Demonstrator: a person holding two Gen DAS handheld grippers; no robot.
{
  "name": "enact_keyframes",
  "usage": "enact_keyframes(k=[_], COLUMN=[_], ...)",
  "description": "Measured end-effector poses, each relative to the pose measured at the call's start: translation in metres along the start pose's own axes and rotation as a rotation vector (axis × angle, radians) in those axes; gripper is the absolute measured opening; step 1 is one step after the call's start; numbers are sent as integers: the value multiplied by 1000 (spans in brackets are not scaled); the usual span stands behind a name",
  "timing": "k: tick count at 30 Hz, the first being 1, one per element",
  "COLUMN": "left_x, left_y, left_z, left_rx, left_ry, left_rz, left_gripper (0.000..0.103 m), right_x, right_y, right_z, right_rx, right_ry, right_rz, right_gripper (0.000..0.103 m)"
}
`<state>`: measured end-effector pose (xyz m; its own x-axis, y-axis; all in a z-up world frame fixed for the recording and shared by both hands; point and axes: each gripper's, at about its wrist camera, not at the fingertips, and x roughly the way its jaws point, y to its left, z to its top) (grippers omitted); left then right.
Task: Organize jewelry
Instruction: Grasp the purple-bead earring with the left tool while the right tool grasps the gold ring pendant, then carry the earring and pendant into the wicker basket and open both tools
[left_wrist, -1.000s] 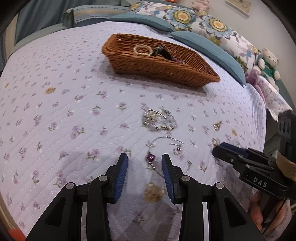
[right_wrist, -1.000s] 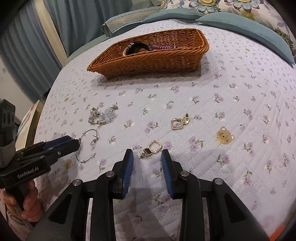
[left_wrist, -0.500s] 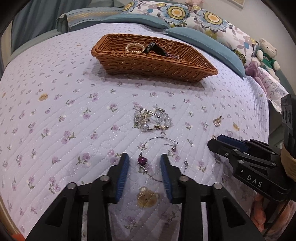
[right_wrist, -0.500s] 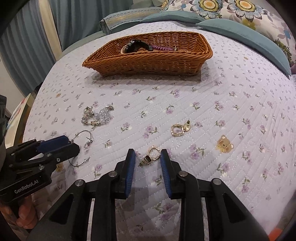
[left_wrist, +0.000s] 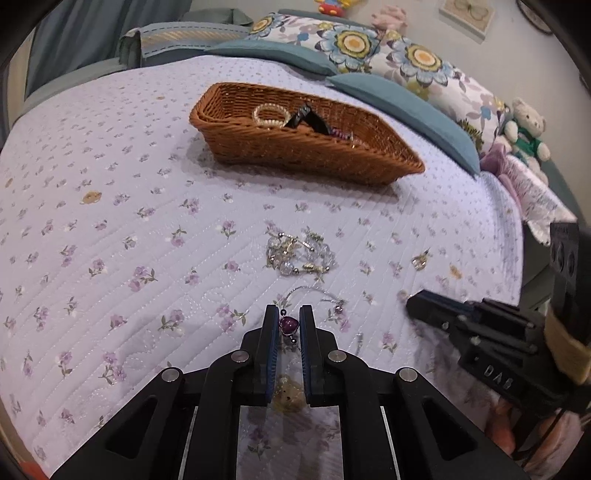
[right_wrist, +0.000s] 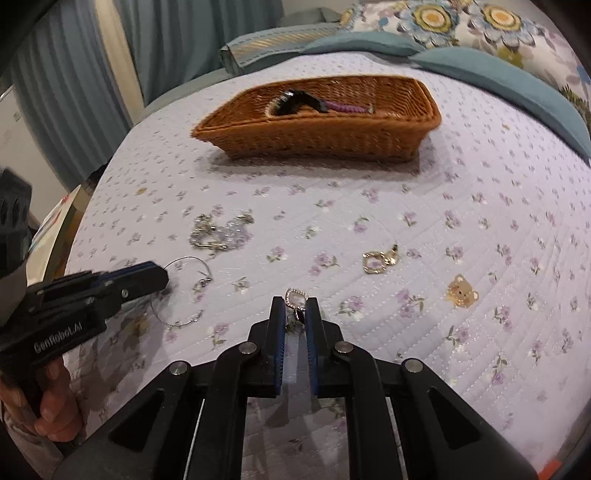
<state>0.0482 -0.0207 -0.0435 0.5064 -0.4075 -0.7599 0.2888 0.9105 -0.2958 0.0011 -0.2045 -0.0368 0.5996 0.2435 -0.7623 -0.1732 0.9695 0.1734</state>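
Left wrist view: left gripper (left_wrist: 289, 325), its fingers just closing, pinches the purple heart pendant (left_wrist: 288, 325) on the bed's near edge. Right gripper (right_wrist: 295, 314), likewise closing, clamps the gold earring (right_wrist: 296, 300), presumably both bound for the wicker basket (right_wrist: 317, 133) farther up the bed.
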Motion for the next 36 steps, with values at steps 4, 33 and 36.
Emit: enact_keyframes(k=[4, 33, 36], left_x=[-19, 19, 46], left_y=[6, 21, 27], left_z=[5, 212, 210], left_rx=[-36, -31, -40], left_ry=[-46, -173, -139], left_rz=[-102, -189, -170], left_gripper=[11, 11, 11], right_x=[-7, 30, 57], right_y=[1, -63, -79], right_z=[0, 194, 194], right_rx=[-3, 102, 148], right_ry=[-29, -162, -110], right_rz=[13, 52, 76], right_gripper=[13, 13, 13])
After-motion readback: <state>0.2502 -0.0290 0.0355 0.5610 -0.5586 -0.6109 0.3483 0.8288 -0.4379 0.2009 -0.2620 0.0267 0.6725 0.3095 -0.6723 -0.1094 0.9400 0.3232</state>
